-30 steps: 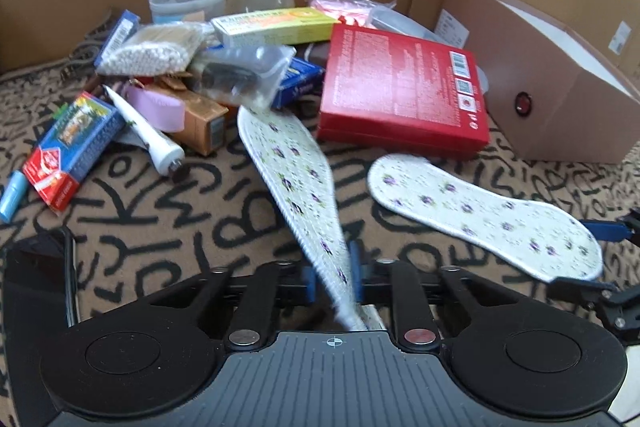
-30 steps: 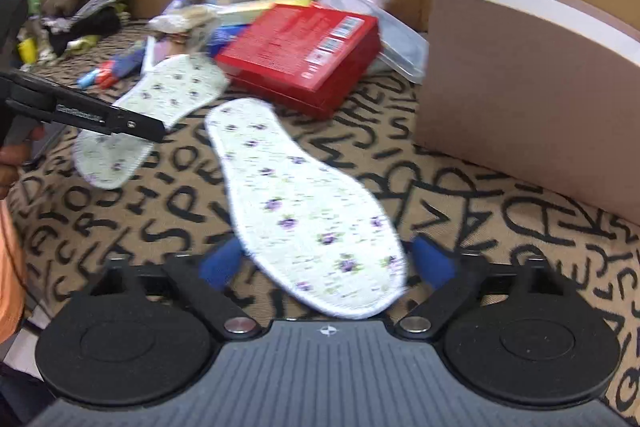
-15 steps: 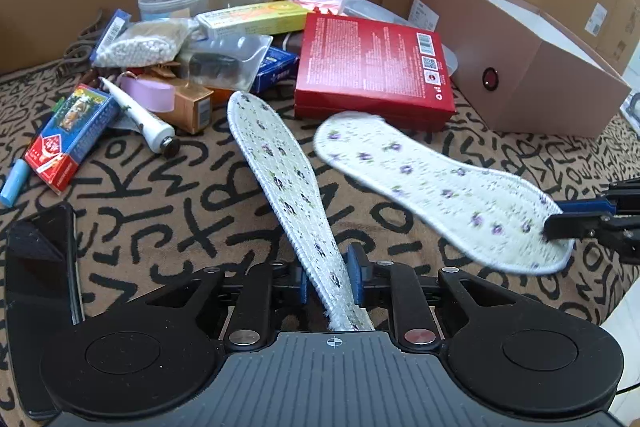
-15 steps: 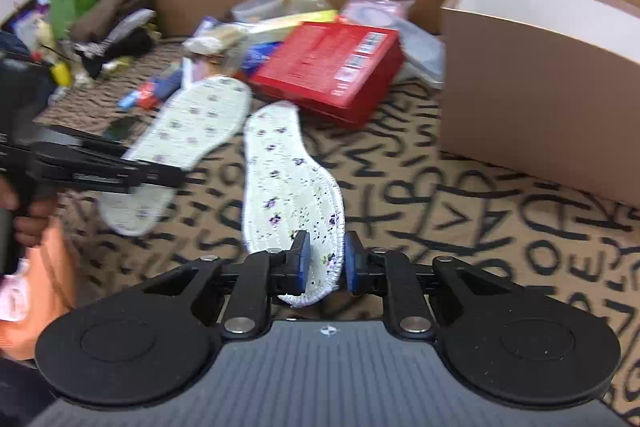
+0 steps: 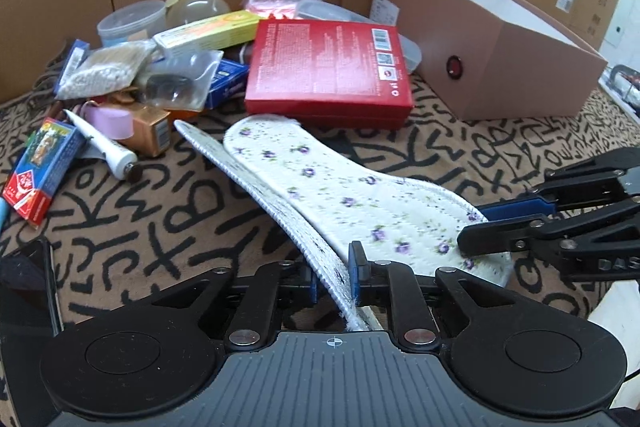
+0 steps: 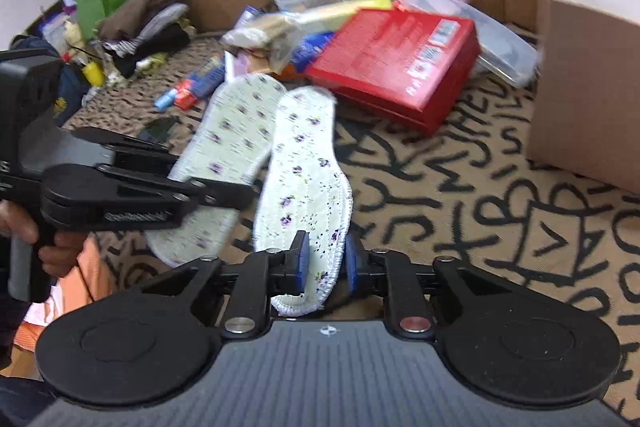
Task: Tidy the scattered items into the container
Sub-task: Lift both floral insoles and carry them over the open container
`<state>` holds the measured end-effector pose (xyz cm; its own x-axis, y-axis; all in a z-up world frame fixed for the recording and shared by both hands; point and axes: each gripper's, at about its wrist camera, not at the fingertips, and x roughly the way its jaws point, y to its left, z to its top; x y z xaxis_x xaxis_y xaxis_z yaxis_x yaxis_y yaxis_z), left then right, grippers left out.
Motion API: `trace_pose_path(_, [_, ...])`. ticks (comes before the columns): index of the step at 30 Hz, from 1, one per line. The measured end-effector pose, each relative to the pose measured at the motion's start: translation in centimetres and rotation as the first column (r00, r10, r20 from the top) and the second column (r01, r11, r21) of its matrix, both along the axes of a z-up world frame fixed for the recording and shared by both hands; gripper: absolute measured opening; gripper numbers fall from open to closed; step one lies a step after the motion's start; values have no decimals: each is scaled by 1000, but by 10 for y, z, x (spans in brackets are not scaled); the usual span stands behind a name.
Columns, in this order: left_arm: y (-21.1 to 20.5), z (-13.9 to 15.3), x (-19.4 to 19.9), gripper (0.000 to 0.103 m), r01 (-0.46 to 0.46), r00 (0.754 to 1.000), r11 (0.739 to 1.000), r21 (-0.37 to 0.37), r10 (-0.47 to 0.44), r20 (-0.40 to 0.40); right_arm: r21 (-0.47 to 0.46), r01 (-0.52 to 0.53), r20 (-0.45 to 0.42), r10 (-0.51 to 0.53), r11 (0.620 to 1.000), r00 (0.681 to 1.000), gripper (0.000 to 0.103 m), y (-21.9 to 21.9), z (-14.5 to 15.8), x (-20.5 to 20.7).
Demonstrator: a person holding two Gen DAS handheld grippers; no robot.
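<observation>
Holding insoles | left gripper (image 5: pixel 334 277) clamps left insole (image 5: pixel 256 183) | right gripper (image 6: pixel 322 263) just closed on right insole (image 6: pixel 306 163), both off mat | box (image 5: pixel 500 55) unfilled as far as visible | pile (image 5: pixel 168 67) remains

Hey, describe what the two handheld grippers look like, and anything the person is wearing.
Both grippers, left and right, are matte black, with two round discs, a ribbed grey centre, silver screws and blue pads on the fingers. The right one shows raised lettering. An orange garment shows by the left hand.
</observation>
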<state>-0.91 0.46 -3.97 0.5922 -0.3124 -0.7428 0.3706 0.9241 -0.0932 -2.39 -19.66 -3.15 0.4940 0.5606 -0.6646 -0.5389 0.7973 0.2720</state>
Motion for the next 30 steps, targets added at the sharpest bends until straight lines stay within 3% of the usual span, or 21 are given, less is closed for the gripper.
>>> trace_pose_path(2, [-1, -1, 1, 15, 5, 1000, 1000, 2, -5, -3, 10, -33, 24, 33, 999, 999, 20, 3, 6, -4])
trace_pose_path(4, [-2, -2, 1, 29, 2, 1000, 1000, -3, -2, -4, 7, -40, 21, 40, 999, 999, 22, 10, 5, -1])
trace_pose_path(8, [-2, -4, 2, 32, -2, 1000, 1000, -5, 2, -4, -5, -37, 3, 37, 999, 999, 24, 24, -2, 8])
trace_pose_path(9, [-2, -4, 2, 27, -3, 1000, 1000, -5, 3, -5, -8, -35, -1, 35, 999, 999, 23, 27, -5, 11])
trace_pose_path(10, [-1, -4, 2, 13, -5, 1000, 1000, -3, 5, -6, -12, -36, 1, 36, 999, 999, 20, 28, -6, 11])
trace_pose_path(13, [0, 0, 1, 10, -16, 1000, 1000, 0, 16, -10, -14, -54, 30, 54, 998, 998, 12, 31, -1, 6])
trace_pose_path(16, [-3, 6, -5, 7, -19, 1000, 1000, 2, 19, -1, -26, -83, 87, 85, 996, 993, 4, 33, 9, -7])
trace_pose_path(21, [-14, 30, -20, 7, 0, 997, 1000, -5, 0, 71, -55, -108, 183, 116, 993, 976, 4, 36, 26, -28])
trace_pose_path(30, [-54, 70, -18, 6, 51, 981, 999, 5, -51, 188, -40, -27, 300, 38, 999, 953, 4, 10, 59, -37])
